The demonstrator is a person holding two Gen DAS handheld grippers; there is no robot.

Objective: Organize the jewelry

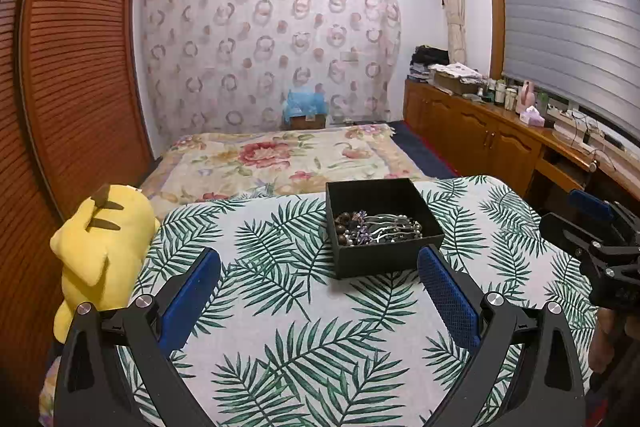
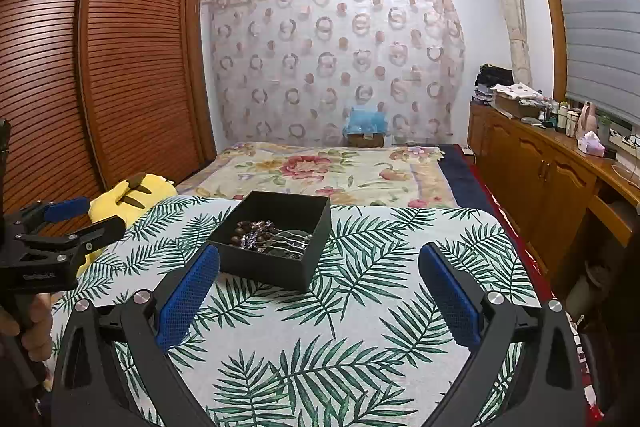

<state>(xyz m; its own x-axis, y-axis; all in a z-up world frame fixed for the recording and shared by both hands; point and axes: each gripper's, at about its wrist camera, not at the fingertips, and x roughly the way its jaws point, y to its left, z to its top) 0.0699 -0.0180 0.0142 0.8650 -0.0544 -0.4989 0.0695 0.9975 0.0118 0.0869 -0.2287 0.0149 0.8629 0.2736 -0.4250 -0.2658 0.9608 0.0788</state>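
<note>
Left wrist view: the left gripper is held above a table covered by a palm-leaf tablecloth, its two blue-padded fingers spread wide apart with nothing between them. A black open box is seen standing on the cloth just ahead of the right-hand finger, and jewelry is heaped inside it: dark round beads, a small purple flower piece and several wavy silver pins. At the right edge the right gripper is seen from the side, well apart from the box; whether its fingers are parted cannot be told from this angle alone. A yellow plush toy is propped at the table's left edge, and a bed with a floral blanket is seen beyond the table.

In the right wrist view the right gripper is likewise shown with its blue pads wide apart and nothing held. The black open box is placed near its left finger, turned at an angle, and the jewelry is seen lying on its floor. The left gripper is visible at the far left, gripped by a hand, its fingers parted. A wooden louvred wardrobe is seen at the left and a wooden cabinet along the right wall
</note>
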